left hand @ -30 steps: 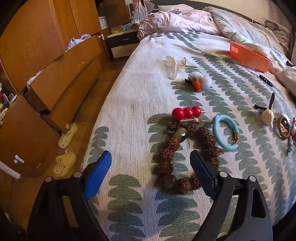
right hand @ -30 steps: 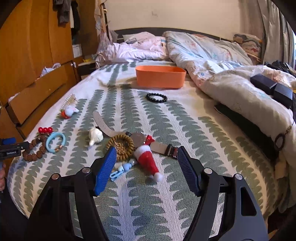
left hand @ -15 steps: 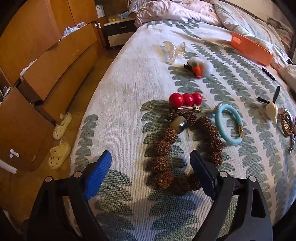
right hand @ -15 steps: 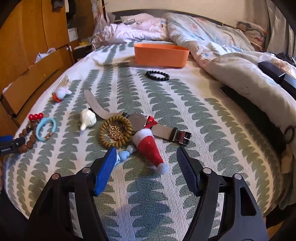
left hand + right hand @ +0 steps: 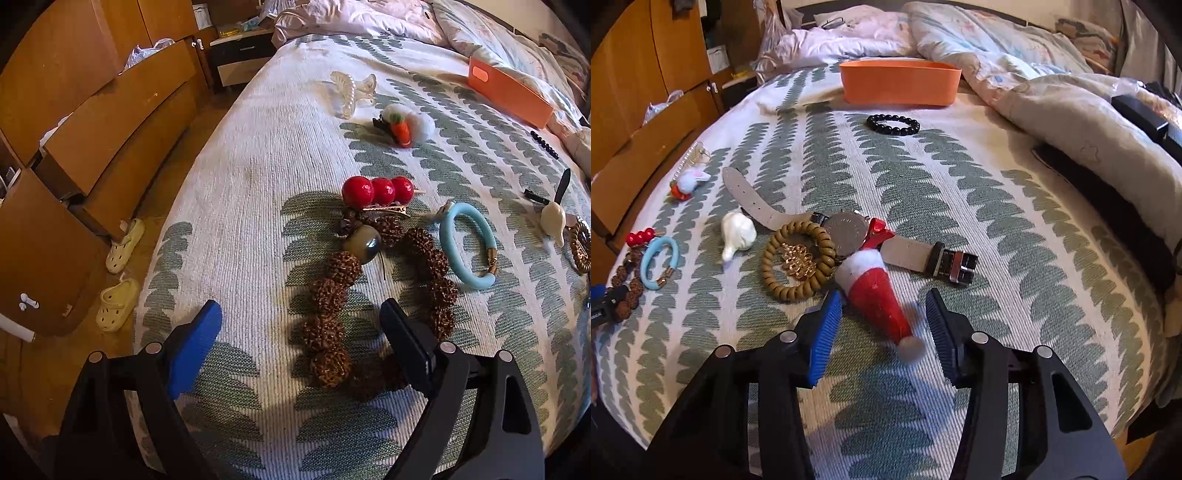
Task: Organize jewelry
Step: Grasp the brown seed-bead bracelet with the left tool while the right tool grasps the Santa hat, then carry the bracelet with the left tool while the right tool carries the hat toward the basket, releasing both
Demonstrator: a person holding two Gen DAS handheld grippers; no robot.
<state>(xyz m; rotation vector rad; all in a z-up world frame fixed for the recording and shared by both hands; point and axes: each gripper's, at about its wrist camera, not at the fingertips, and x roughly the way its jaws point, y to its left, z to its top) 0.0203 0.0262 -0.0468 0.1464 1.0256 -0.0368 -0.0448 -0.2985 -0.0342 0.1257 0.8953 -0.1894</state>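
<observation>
A: Jewelry lies scattered over the bed (image 5: 997,192), on its green leaf-print cover. Where are the left tongs (image 5: 301,334)?

B: Low over the brown bead bracelet (image 5: 369,291), spread wide and holding nothing. The blue left pad is out over bare cover; the right pad sits inside the loop, and the near run of beads lies between the two.

A: And around the bracelet?

B: The red ball clip (image 5: 376,192) touches its far end, and the blue bangle (image 5: 467,245) is just beside it to the right.

A: The right tongs (image 5: 882,314)?

B: Also open and empty, straddling the red Santa hat (image 5: 877,291); its pompom end points toward the camera. Whether a pad touches the hat, I cannot tell.

A: Next to the hat?

B: The tan coil band (image 5: 798,258) with a gold piece inside it, and the watch (image 5: 846,232), whose strap runs under the hat's brim. The black bead bracelet (image 5: 893,123) lies near the orange box (image 5: 899,83) at the far end.
</observation>
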